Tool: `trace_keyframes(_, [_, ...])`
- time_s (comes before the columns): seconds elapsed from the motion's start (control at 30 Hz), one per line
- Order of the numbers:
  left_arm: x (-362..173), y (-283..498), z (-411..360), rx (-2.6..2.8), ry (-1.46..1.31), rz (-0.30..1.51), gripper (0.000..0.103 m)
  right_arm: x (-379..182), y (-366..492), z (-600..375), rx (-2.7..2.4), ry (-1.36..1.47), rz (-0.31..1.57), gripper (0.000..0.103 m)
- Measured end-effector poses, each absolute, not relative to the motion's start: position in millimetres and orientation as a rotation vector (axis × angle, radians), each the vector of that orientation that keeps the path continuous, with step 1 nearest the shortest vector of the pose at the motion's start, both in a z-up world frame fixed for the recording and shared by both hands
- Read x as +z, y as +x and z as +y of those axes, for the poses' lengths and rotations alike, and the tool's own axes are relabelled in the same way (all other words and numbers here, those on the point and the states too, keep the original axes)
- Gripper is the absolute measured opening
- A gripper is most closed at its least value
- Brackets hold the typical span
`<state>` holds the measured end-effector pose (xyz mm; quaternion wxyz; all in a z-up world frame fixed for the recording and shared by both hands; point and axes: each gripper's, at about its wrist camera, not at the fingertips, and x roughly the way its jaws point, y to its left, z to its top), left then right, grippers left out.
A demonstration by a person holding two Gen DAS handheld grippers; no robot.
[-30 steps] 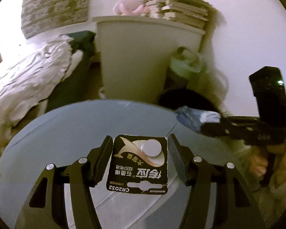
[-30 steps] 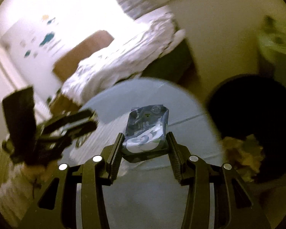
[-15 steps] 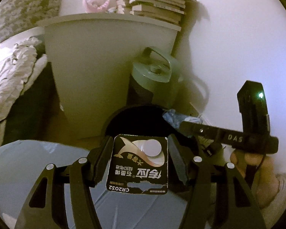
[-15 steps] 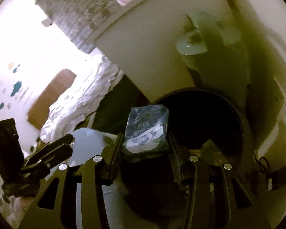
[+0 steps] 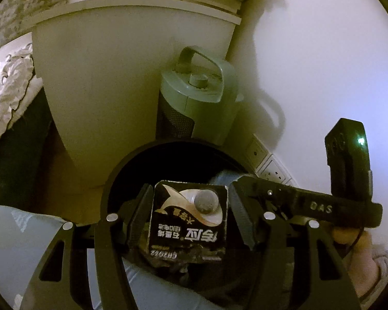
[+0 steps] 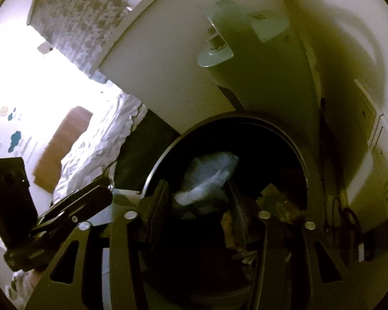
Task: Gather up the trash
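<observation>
My left gripper is shut on a black battery card printed CR2032 and holds it over the mouth of the round black bin. In the right wrist view my right gripper hangs over the same bin with its jaws opening. A bluish clear wrapper is blurred and loose beyond the fingers, clear of the pads, dropping into the bin. The right gripper's handle unit shows at the right of the left wrist view, with a hand under it.
A white cabinet and a green heater with a carry handle stand right behind the bin. Wall sockets sit low on the wall. Crumpled trash lies in the bin. A pale blue table edge is at the lower left.
Both grippers swung from over the pale blue table to over the black bin. The right gripper's fingers spread and the wrapper slipped out. The left still holds the battery card.
</observation>
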<state>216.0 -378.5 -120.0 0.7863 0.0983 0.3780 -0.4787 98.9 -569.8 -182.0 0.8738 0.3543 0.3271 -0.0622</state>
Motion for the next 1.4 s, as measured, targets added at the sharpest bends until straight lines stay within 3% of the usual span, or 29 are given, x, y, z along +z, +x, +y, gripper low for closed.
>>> trace_keyframes(0.03, [-120.7,215.6,-379.5,-1.028,0.215,0.816,0.063,-181.9,100.1,-571.7,-0.141,0.735,0.679,0.065])
trace_keyframes(0.23, [-117.7,209.0,-374.4,-1.014,0.211,0.788,0.089,-181.3,101.5,-567.7,-0.147,0.723,0.667,0.072])
trace_keyframes(0.37, [-110.2,203.7,-360.3,-0.984,0.196,0.77,0.091,-180.7,102.9,-562.5,-0.143,0.705,0.673,0.072])
trace_keyframes(0.43, [-104.7,200.4,-348.6,-0.963,0.182,0.758,0.098,-179.0,102.2,-554.6,-0.136,0.689,0.674,0.073])
trace_keyframes(0.87, [-67.0,170.4,-208.2,-0.647,0.076,0.712,0.098,-150.4,92.0,-459.4,0.02,0.534,0.641,0.075])
trace_keyframes(1.4, [-62.9,113.6,-38.2,-0.21,0.052,0.688,0.098,-80.7,67.7,-271.4,0.336,0.439,0.653,0.081])
